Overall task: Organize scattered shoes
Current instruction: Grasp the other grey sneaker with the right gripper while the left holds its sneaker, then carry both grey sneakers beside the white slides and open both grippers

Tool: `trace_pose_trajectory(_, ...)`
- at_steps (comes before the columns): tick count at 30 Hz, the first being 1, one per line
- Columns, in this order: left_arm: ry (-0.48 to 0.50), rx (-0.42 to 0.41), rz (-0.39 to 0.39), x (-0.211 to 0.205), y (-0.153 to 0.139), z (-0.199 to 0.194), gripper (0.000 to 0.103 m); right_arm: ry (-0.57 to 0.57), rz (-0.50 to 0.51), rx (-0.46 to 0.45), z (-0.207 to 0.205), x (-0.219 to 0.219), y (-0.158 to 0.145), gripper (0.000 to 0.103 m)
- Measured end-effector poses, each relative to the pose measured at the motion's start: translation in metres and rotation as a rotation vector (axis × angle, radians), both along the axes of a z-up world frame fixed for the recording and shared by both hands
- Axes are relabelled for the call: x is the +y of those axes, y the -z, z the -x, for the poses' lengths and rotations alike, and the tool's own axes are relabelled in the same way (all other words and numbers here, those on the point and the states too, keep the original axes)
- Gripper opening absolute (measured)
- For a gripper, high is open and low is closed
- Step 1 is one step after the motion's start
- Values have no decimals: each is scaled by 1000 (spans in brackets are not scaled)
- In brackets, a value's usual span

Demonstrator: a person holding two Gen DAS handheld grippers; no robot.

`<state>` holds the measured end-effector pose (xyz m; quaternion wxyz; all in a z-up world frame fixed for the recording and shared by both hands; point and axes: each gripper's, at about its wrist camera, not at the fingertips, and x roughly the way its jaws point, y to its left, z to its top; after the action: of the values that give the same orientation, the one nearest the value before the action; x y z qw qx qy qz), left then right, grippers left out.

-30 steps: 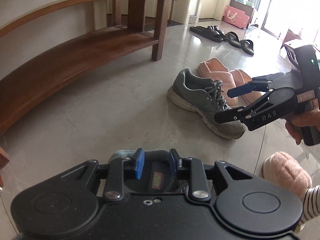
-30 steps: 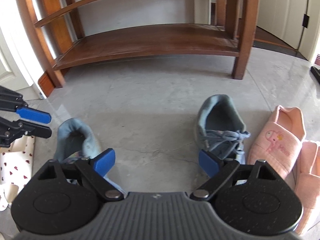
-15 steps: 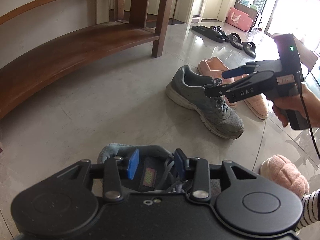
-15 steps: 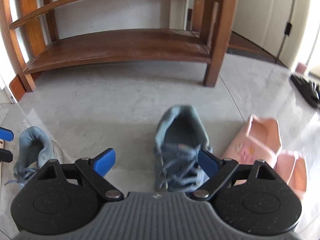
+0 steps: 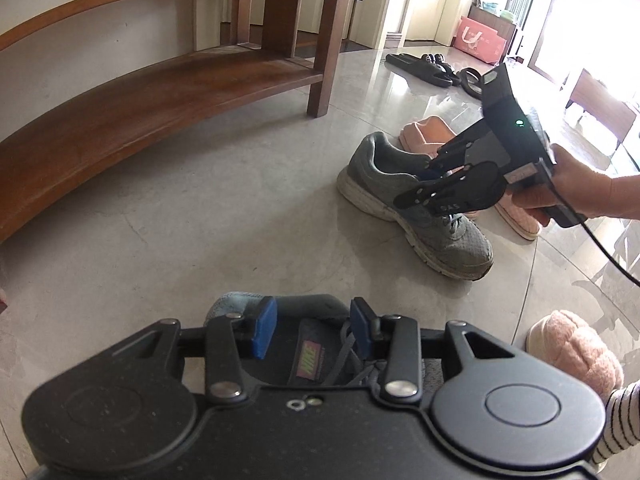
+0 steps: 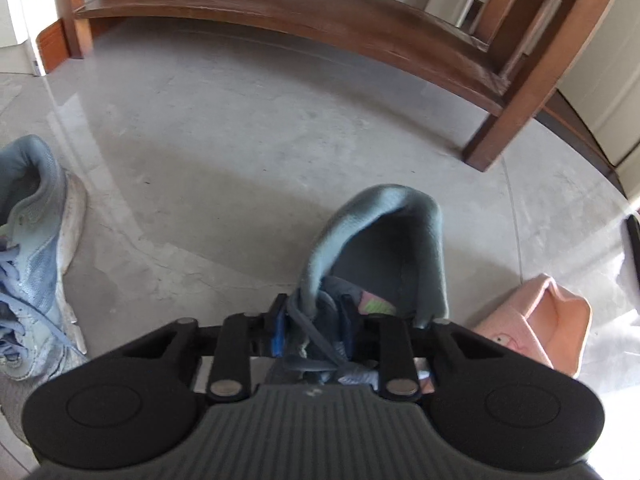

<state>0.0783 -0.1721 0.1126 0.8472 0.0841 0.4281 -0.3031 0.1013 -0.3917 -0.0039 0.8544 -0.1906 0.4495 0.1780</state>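
Note:
Two grey-blue sneakers lie on the grey floor in front of a low wooden shoe rack (image 5: 160,92). My left gripper (image 5: 310,330) hangs over the near sneaker (image 5: 280,312), its blue pads a hand's width apart around the opening, not pressing. That sneaker also shows at the left of the right wrist view (image 6: 36,248). My right gripper (image 6: 314,330) is shut on the tongue and collar of the second sneaker (image 6: 384,248). In the left wrist view it (image 5: 420,188) sits over that sneaker (image 5: 400,192).
Pink slippers (image 5: 424,136) lie just behind the second sneaker, one showing in the right wrist view (image 6: 540,320). A fluffy pink slipper (image 5: 576,348) is at the near right. Black sandals (image 5: 432,68) lie farther back by a doorway. The rack's post (image 6: 516,92) stands ahead.
My right gripper came down onto the second sneaker and closed from wide open onto its tongue. My left gripper stayed over the near sneaker, its pads a little wider apart.

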Motion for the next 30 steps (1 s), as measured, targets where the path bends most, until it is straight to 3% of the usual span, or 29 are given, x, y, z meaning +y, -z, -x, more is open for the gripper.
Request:
trace_pose_trajectory(5, -35, -15, 4, 7, -5, -4, 39, -77, -98, 2, 21, -2, -8, 12)
trace_pose_trajectory(17, -79, -42, 15, 17, -14, -12, 40, -242, -193, 49, 73, 43, -16, 12)
trace_pose_trajectory(24, -81, -60, 7, 25, -18, -12, 40, -333, -242, 100, 95, 83, -16, 12)
trace_pose_trajectory(30, -70, -97, 21, 35, -28, -10, 40, -339, -345, 199, 110, 109, -17, 15)
